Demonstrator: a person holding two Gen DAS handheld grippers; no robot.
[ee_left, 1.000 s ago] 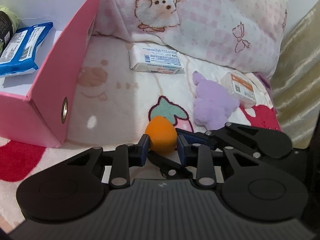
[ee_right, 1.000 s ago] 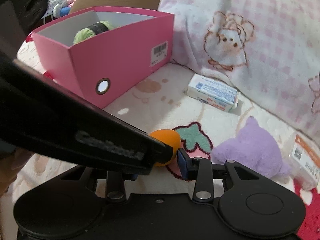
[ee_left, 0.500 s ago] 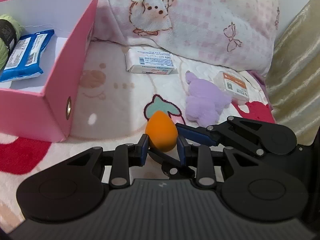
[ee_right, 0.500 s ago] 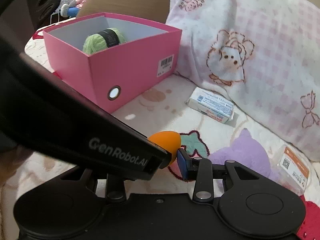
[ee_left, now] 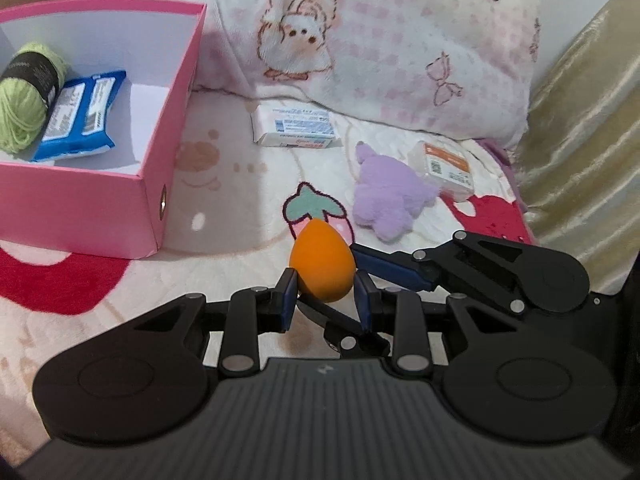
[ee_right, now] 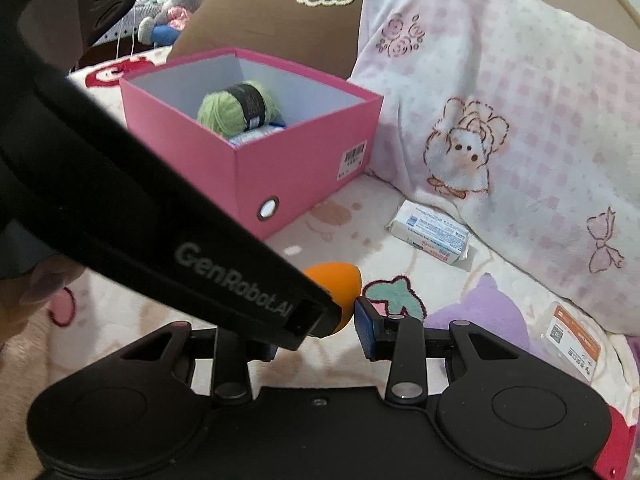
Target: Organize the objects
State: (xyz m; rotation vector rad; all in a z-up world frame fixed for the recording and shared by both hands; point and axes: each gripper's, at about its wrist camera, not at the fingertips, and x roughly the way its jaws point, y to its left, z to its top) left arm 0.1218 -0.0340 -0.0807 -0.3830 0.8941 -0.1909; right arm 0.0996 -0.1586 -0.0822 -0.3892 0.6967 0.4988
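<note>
left wrist view: the left gripper (ee_left: 325, 294) is closed on the lower, rounded end of an orange egg-shaped sponge (ee_left: 323, 261), one blue pad on each side, pointed end up. the right gripper (ee_left: 352, 254) reaches in from the right, one blue finger touching the sponge's right flank; its other finger passes under the sponge and is mostly hidden. the sponge is held above a cream bedspread (ee_left: 240, 200), in front of a printed strawberry (ee_left: 316, 204). left of it stands a pink box (ee_left: 100, 208), open on top, holding a green yarn ball (ee_left: 24, 100) and a blue wipes packet (ee_left: 80, 116). beyond the sponge, on the bedspread, lie a white soap box (ee_left: 296, 126), a purple plush toy (ee_left: 390, 196) and, touching the plush's right side, a clear orange-labelled case (ee_left: 446, 166). a pink checked blanket (ee_left: 380, 40) rises behind.

right wrist view: the black body of the left gripper (ee_right: 160, 220) crosses from upper left and covers the right gripper's (ee_right: 352, 316) left finger; the right finger stands just beside the sponge (ee_right: 338, 280), so whether the pair actually clamps it cannot be told. the pink box (ee_right: 288, 160) stands behind, well apart from the sponge.
</note>
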